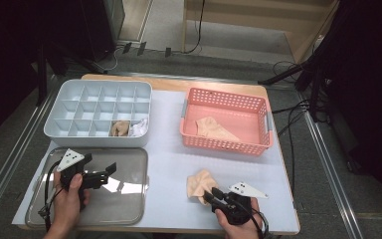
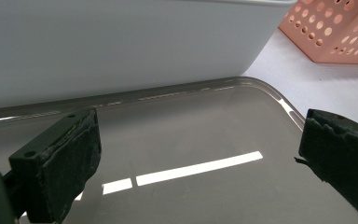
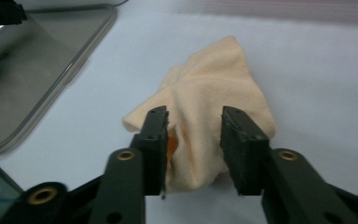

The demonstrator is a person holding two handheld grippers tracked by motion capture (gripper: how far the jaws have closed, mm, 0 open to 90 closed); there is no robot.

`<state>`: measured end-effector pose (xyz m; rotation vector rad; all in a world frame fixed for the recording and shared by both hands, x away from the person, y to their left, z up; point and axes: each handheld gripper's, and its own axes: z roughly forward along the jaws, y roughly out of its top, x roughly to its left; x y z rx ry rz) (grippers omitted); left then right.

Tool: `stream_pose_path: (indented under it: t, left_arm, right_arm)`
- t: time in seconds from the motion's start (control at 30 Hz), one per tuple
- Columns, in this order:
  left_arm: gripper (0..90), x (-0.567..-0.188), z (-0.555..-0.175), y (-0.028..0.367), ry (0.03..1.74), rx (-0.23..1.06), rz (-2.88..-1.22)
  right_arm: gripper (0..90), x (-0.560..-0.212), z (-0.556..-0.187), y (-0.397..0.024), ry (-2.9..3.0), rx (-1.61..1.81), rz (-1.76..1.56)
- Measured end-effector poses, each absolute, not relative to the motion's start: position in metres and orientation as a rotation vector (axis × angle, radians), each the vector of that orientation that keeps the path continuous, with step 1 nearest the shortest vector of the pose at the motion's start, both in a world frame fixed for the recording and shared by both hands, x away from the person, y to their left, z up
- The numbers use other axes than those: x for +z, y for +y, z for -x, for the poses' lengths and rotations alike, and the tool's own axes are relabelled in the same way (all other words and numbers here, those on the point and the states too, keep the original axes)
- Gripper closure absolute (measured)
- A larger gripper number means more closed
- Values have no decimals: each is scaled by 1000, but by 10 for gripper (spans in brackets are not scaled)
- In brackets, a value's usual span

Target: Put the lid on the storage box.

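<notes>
Right claw (image 3: 193, 140) partly open, jaws straddling a crumpled peach cloth sock (image 3: 209, 116) on the white bench (image 1: 169, 169), not pinching it; likely lining up a grasp. Left claw (image 2: 200, 158) wide open, empty, parked above clear plastic lid (image 1: 124, 199). Pink perforated basket (image 1: 226, 144) beyond.

On my desk (image 1: 164, 164) the compartment tray (image 1: 99, 112) sits at upper left, the basket (image 1: 226, 121) to its right with one cloth inside. The flat lid (image 1: 124, 194) lies lower left under my left tongs (image 1: 110, 172); a crumpled cloth (image 1: 201, 184) lies lower centre, between my right tongs (image 1: 210, 195).
</notes>
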<state>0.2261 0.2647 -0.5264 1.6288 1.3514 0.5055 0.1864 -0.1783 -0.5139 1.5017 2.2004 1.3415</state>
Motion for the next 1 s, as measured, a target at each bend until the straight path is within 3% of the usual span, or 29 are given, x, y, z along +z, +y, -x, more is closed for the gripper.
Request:
stream_pose_path:
  t: [0.07, 0.1, 0.2, 0.23, 0.43, 1.0]
  left_arm:
    - [0, -526, -226, 265, 1351, 506, -1629]
    - [0, -526, -226, 265, 1352, 506, -1628]
    - [0, -526, -226, 265, 1351, 505, -1629]
    - [0, -526, -226, 265, 1352, 506, -1628]
    - [0, -527, -226, 265, 1353, 505, -1629]
    - [0, -527, -226, 264, 1351, 506, -1633]
  right_arm:
    - [568, -514, -185, -177, 2185, 1334, -1499]
    - [468, -514, -186, -176, 2183, 1339, -1484]
    - [417, -513, -185, -175, 2185, 1350, -1484]
    - [349, -512, -186, -174, 2198, 1360, -1489]
    - [193, -507, -187, -174, 2194, 1350, -1527]
    - [93, -473, -202, -180, 2116, 1368, -1535]
